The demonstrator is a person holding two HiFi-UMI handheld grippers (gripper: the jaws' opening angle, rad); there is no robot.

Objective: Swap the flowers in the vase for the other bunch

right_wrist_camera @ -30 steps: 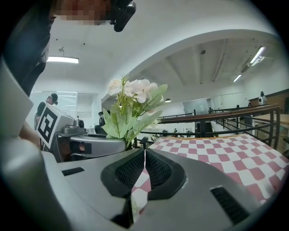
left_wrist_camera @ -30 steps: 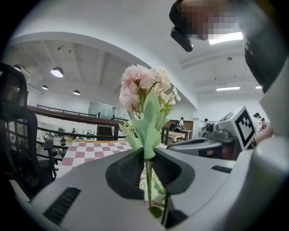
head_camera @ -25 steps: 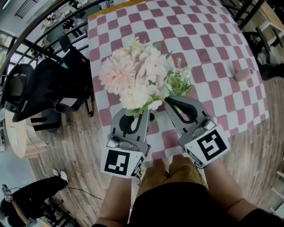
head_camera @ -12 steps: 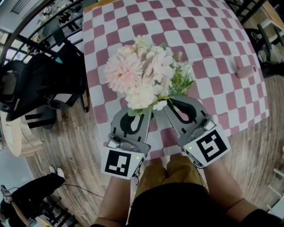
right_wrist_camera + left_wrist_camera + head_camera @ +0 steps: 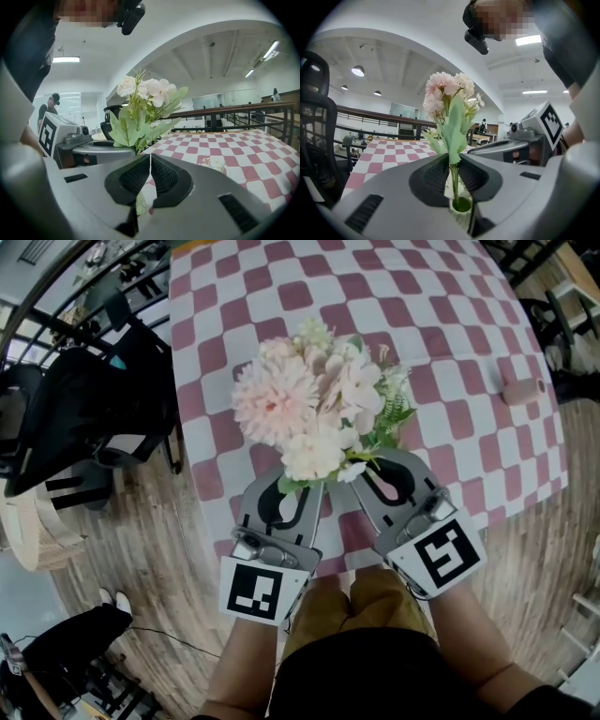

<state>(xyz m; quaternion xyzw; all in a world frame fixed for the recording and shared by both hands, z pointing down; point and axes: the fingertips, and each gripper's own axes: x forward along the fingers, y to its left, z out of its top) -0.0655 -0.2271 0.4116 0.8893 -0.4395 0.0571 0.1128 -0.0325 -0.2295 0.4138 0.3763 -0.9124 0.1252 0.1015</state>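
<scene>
Above the near edge of the checked desk [image 5: 450, 296], the left gripper [image 5: 453, 159] had its jaws clenched on the pink bunch [image 5: 447, 89] by the stem, and the right gripper [image 5: 150, 158] pinched the white bunch [image 5: 145, 91] likewise.

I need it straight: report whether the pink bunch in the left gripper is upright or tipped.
Upright. The pink bunch stands with its stems rising straight up from the left gripper, blooms on top.

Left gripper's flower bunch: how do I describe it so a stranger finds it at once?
At the near edge of the checked tablecloth, two bunches rise side by side. The pink bunch, in the left gripper, has one big shaggy pink bloom; the white bunch in the right gripper has small whitish blossoms.
</scene>
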